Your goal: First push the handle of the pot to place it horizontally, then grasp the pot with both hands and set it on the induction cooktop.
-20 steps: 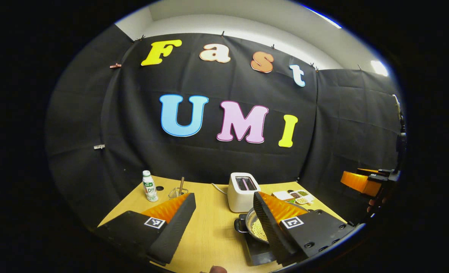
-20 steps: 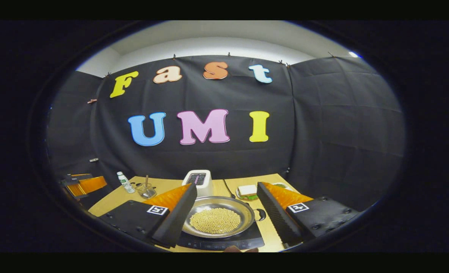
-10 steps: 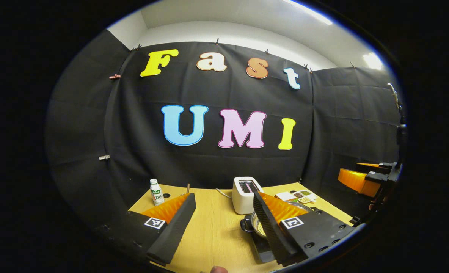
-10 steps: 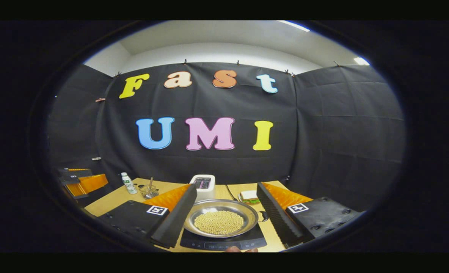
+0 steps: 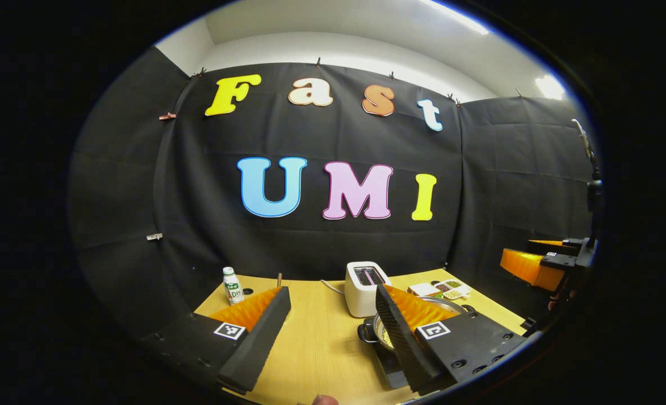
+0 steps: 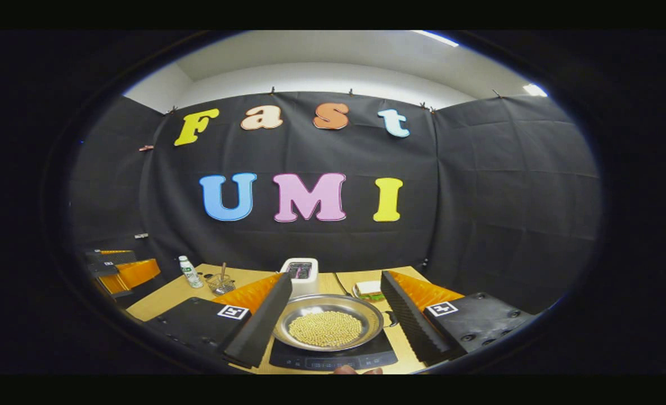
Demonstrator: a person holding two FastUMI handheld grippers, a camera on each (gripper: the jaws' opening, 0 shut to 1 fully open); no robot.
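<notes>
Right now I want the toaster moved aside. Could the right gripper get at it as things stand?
Probably not directly. The right gripper is open, but the pot on the induction cooktop sits between its fingers, and the toaster stands behind it; it would have to go over the pot.

table left (image 5: 322,337) bare | toaster (image 6: 301,275) just behind pot (image 6: 327,320)

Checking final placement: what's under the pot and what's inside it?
The pot sits on the black induction cooktop, holding a heap of small yellow beads. The pot's base and the cooktop surface beneath it are covered.
</notes>
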